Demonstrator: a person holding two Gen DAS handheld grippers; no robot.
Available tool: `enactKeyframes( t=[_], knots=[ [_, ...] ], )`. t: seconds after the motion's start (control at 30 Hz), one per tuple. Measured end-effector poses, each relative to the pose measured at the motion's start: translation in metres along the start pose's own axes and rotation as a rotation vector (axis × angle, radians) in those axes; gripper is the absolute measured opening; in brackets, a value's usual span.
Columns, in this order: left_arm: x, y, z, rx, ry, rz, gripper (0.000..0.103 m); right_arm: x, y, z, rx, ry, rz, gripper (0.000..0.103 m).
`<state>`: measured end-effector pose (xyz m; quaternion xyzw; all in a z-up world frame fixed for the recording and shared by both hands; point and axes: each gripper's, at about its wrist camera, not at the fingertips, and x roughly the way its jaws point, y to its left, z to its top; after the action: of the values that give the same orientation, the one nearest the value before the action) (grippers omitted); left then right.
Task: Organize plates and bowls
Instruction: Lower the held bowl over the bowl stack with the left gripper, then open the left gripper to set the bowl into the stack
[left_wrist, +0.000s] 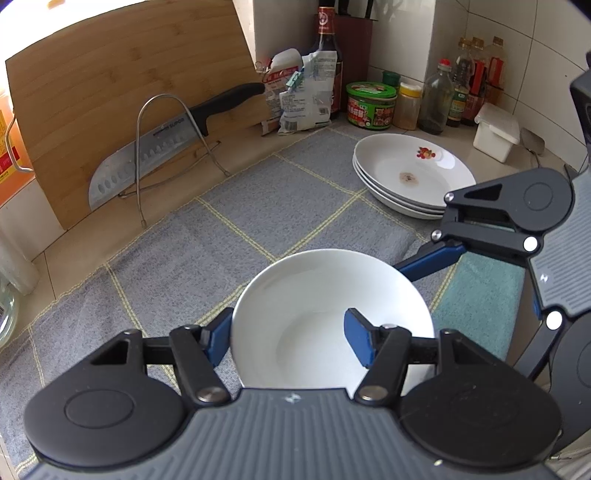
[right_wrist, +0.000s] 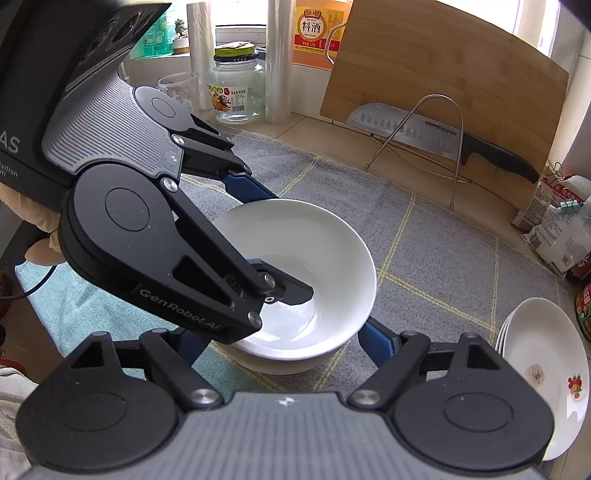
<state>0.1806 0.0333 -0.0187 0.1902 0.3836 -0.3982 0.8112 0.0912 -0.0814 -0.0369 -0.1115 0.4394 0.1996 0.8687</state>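
At the bottom centre of the left wrist view my left gripper (left_wrist: 291, 341) straddles the near rim of the white bowl (left_wrist: 332, 317): one blue finger sits outside the wall at lower left, the other inside the hollow. The jaws look set apart around the rim, and I cannot tell whether they actually pinch it. The bowl stands upright, mouth facing up, and being round it has no long axis to speak of.

From the right wrist view the same bowl (right_wrist: 306, 258) fills the middle of the frame and rests nested in a second bowl (right_wrist: 273, 363), whose rim peeks out just beneath it. My right gripper (right_wrist: 280, 347) is spread wide at the bottom of that frame, its blue fingers on either side of the stacked bowls, not touching them as far as I can see. The left gripper (right_wrist: 258, 258) reaches in from the upper left, one finger dipping into the top bowl.

Both bowls stand on a grey checked cloth (left_wrist: 221, 236) spread over the worktop (left_wrist: 258, 147). Further back, at the right of the left wrist view, a stack of plates (left_wrist: 410, 173) lies flat, well apart from the bowls, the top one marked with a small brown spot. Beyond, at the upper left, a knife (left_wrist: 155, 147) leans in a wire rack (left_wrist: 162, 155) against a wooden cutting board (left_wrist: 110, 92), and bottles and jars (left_wrist: 458, 92) line the tiled wall at the top right.
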Motion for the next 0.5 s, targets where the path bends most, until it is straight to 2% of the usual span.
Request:
enactKeyframes(
  t=[0.33, 0.37, 0.43, 0.5],
  knots=[
    [0.0, 0.001, -0.002, 0.007, -0.009, 0.004, 0.064, 0.002, 0.0, -0.001, 0.008, -0.007, 0.022, 0.09],
    [-0.001, 0.001, -0.003, 0.012, -0.012, 0.003, 0.065, 0.001, -0.001, 0.0, 0.013, -0.013, 0.027, 0.091],
    [-0.003, 0.001, -0.004, 0.017, -0.017, 0.021, 0.066, -0.003, -0.001, -0.001, 0.006, -0.038, 0.02, 0.103],
    [-0.008, 0.004, -0.005, 0.009, -0.031, 0.044, 0.075, -0.008, -0.001, 0.0, -0.002, -0.058, 0.027, 0.103]
  ],
)
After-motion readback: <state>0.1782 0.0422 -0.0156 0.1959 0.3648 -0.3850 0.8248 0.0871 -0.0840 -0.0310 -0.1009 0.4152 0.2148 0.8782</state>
